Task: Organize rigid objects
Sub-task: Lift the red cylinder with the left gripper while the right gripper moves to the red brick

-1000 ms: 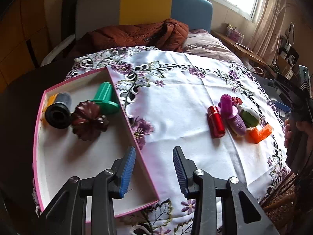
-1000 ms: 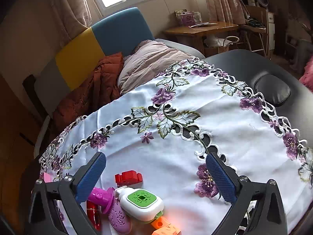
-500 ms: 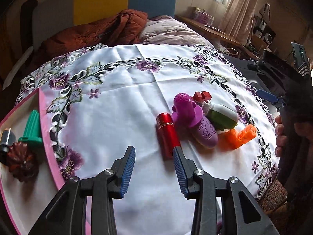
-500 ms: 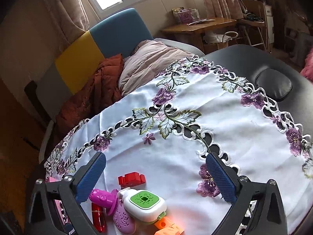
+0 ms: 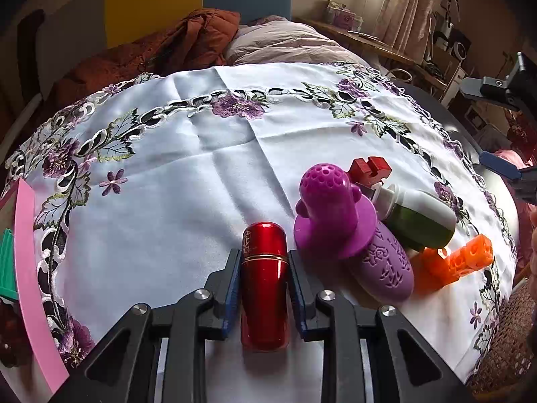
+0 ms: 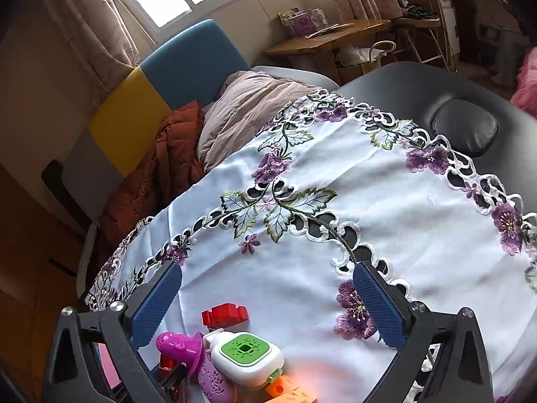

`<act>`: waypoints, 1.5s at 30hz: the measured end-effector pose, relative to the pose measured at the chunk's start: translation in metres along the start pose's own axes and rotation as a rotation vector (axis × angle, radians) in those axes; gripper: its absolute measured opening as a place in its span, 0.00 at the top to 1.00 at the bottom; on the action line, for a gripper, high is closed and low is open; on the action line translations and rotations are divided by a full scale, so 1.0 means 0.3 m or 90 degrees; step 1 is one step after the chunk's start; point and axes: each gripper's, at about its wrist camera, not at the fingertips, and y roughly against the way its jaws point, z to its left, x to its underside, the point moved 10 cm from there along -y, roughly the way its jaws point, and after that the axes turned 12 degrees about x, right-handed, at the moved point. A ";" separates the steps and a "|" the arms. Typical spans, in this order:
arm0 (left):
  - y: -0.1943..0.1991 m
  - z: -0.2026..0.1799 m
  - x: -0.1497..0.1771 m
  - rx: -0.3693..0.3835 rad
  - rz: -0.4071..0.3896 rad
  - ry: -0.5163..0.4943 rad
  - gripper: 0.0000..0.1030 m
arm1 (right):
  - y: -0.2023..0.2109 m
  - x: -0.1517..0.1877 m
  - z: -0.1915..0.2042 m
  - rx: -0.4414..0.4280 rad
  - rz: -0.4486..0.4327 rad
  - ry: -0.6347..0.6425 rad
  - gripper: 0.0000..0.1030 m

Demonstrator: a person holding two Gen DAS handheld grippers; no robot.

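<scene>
A red metallic cylinder (image 5: pixel 265 285) lies on the white embroidered tablecloth (image 5: pixel 167 201). My left gripper (image 5: pixel 264 255) is closing on it, with a blue pad pressed against each side. Just right of it sit a purple silicone piece (image 5: pixel 332 215), a green-and-white bottle (image 5: pixel 423 221), an orange block (image 5: pixel 463 258) and a red block (image 5: pixel 369 168). My right gripper (image 6: pixel 265 272) hangs open above the cloth, nothing between its fingers. The same cluster shows at its lower left: the bottle (image 6: pixel 248 356), the purple piece (image 6: pixel 181 346) and the red block (image 6: pixel 225 315).
The pink rim of a tray (image 5: pixel 30 268) stands at the far left, with a green item (image 5: pixel 6 262) inside. A padded chair holding a rust-coloured jacket (image 5: pixel 188 43) lies beyond the table. The black tabletop (image 6: pixel 470 127) shows at the right.
My left gripper swept right from the pink tray to the object cluster, came down over the red cylinder and shut on it. The right gripper barely moved and stayed open.
</scene>
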 end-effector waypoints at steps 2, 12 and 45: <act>0.018 0.009 0.014 0.004 0.000 0.008 0.75 | -0.018 0.010 -0.001 -0.002 0.018 -0.001 0.00; 0.144 0.045 0.164 0.000 -0.052 0.011 0.75 | -0.101 0.125 0.079 -0.038 0.125 0.063 0.00; 0.159 0.047 0.182 0.016 -0.086 0.018 0.75 | -0.045 0.272 0.208 -0.016 0.180 0.322 0.23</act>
